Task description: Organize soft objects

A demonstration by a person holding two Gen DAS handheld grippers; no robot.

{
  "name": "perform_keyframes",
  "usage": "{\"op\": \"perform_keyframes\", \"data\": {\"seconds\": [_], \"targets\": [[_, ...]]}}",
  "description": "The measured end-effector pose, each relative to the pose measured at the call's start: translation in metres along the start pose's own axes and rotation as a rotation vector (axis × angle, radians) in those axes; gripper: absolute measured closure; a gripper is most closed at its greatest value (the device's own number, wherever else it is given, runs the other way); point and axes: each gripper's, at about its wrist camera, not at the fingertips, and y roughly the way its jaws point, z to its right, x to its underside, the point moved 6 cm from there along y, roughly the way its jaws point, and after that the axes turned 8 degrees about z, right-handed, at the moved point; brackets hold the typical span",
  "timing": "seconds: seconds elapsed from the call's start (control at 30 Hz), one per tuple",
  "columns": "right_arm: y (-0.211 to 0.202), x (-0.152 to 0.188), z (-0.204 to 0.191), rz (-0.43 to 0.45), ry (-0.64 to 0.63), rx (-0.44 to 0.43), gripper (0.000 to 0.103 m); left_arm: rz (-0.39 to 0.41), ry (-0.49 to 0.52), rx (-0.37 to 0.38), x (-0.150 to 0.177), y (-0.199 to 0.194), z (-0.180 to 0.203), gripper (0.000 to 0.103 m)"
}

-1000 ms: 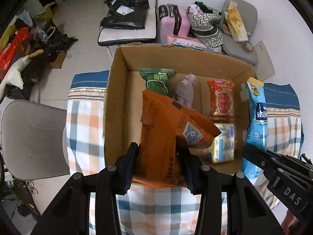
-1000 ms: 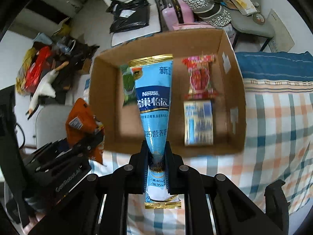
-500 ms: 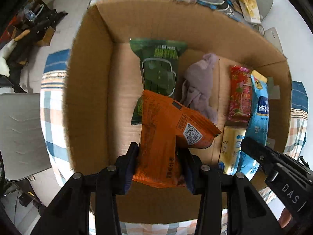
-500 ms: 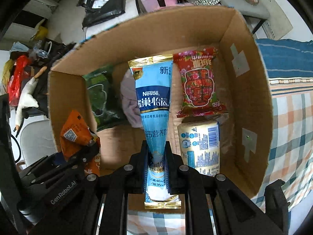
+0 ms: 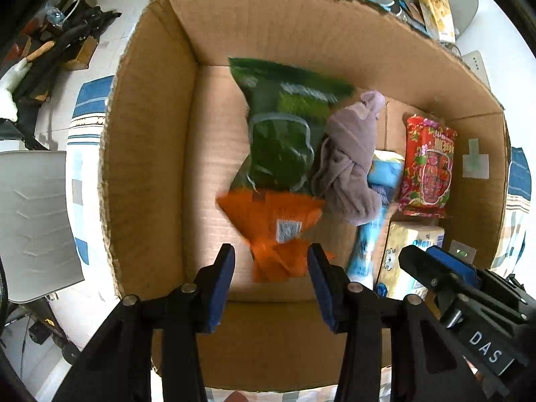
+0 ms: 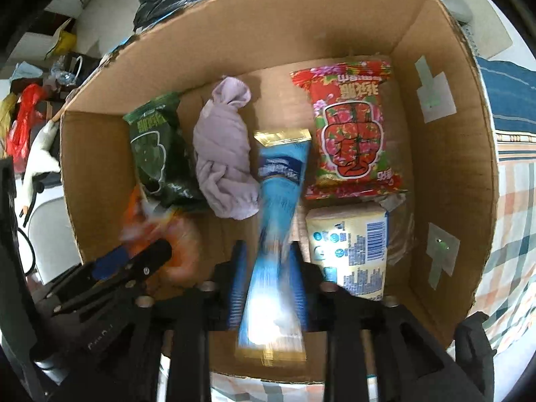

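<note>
Left wrist view: orange packet [image 5: 271, 224] lies blurred in the cardboard box [image 5: 150, 167] — left gripper [image 5: 270, 278] open. Right gripper [image 6: 268, 281] open, blurry blue packet [image 6: 278, 207] between its fingers. Checked cloth [image 6: 516, 201] underneath; "DAS" on a gripper.

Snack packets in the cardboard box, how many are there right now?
5: green packet at the left, orange packet dropping below it, blue Nestle pouch in the middle, red packet at the right, pale yellow pack below that. Others may be hidden underneath.

Orange packet [image 5: 273, 231] motion-blurred; blue pouch [image 6: 276, 234] blurred.
</note>
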Motion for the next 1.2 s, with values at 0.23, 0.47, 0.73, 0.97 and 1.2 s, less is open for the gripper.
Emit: {"op": "perform_keyframes", "data": {"seconds": [0.23,0.47,0.73,0.97,1.2], "targets": [[-0.006,0.004,0.005,0.012,-0.021,0.039,0.057,0.041,0.010,-0.019,0.000,-0.015,-0.001,0.058],[-0.014,0.016,0.020,0.025,-0.058,0.100,0.052,0.075,0.011,-0.034,0.008,-0.028,-0.007,0.056],[-0.036,0.022,0.030,0.105,-0.130,0.166,0.008,0.192,0.019,-0.085,0.016,-0.056,-0.009,0.012],[-0.059,0.035,0.027,0.179,-0.172,0.199,0.004,0.273,0.017,-0.091,0.029,-0.085,-0.005,0.005],[-0.085,0.051,0.028,0.236,-0.163,0.170,0.004,0.392,-0.003,-0.105,0.052,-0.134,-0.002,0.005]]}}
